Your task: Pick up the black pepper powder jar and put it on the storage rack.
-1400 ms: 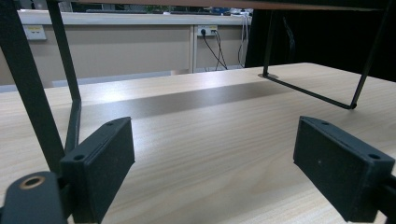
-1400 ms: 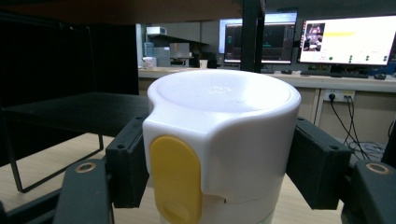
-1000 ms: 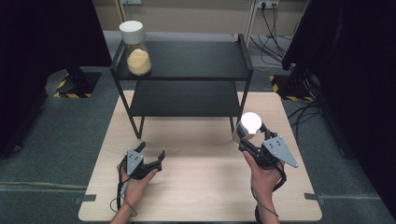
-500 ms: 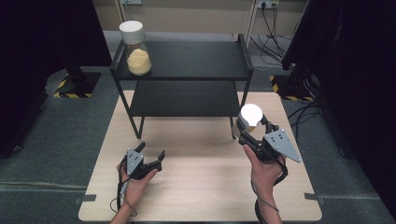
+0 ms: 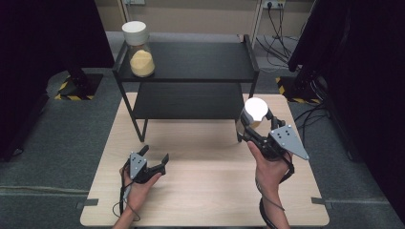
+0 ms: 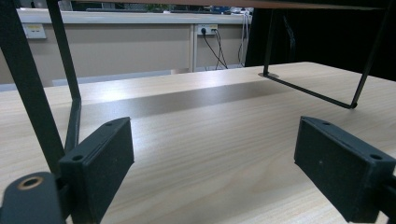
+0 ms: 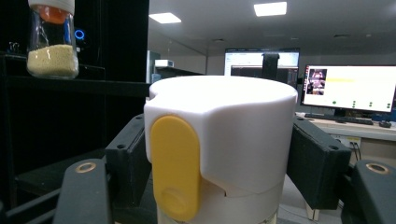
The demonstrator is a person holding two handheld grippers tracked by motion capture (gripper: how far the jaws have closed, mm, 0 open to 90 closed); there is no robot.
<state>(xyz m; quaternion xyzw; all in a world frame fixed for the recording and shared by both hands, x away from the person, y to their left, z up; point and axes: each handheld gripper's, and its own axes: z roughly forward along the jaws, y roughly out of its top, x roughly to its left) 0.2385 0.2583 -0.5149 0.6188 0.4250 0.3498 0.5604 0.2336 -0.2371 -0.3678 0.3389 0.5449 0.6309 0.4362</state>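
The left gripper (image 5: 154, 163) lies low on the table (image 5: 200, 200) near its left front part, held in the left hand (image 5: 138, 188), and its jaws stand released with only bare wood between them. The right gripper (image 5: 255, 126), in the right hand (image 5: 267, 167), is lifted near the right edge and grasps a white-capped jar (image 7: 219, 140), upright, with a yellow tab on its cap. Compared with one second before, this jar is a little higher, beside the right front leg of the black shelf (image 5: 191, 62). Far on its top left corner stands another jar (image 5: 138, 47) with yellow grains.
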